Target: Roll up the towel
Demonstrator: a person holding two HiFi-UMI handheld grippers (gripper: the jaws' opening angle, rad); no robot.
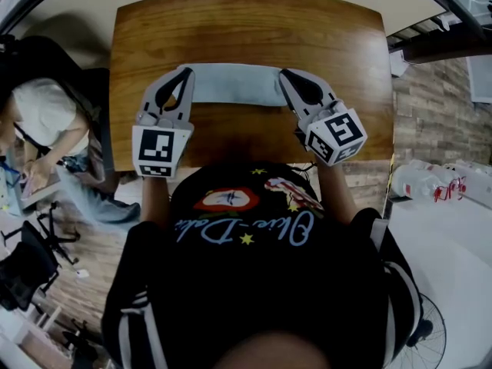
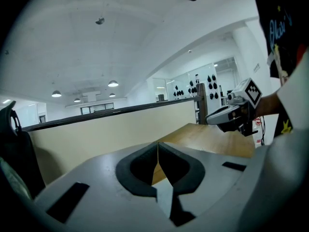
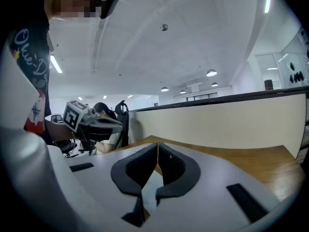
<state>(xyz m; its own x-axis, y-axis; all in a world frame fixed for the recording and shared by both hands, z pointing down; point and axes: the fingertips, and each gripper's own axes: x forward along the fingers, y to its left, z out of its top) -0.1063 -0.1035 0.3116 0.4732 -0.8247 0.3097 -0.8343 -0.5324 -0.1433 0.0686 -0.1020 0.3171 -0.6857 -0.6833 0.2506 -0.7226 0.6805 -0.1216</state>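
Note:
A grey-blue towel (image 1: 234,84) lies as a long narrow band across the middle of the wooden table (image 1: 246,21). My left gripper (image 1: 187,71) is at its left end and my right gripper (image 1: 283,73) at its right end, both pointing away from me. In the left gripper view the left gripper (image 2: 158,143) has its jaws closed tip to tip with no cloth between them. The right gripper (image 3: 157,143) looks the same in its own view. Both views look out level over the tabletop, and each shows the other gripper off to the side.
A low beige partition (image 3: 217,120) runs along the table's far edge. A person (image 1: 42,121) sits at a desk to the left, next to a black office chair (image 1: 31,260). Water bottles (image 1: 430,183) stand to the right, and a floor fan (image 1: 430,337) sits at the lower right.

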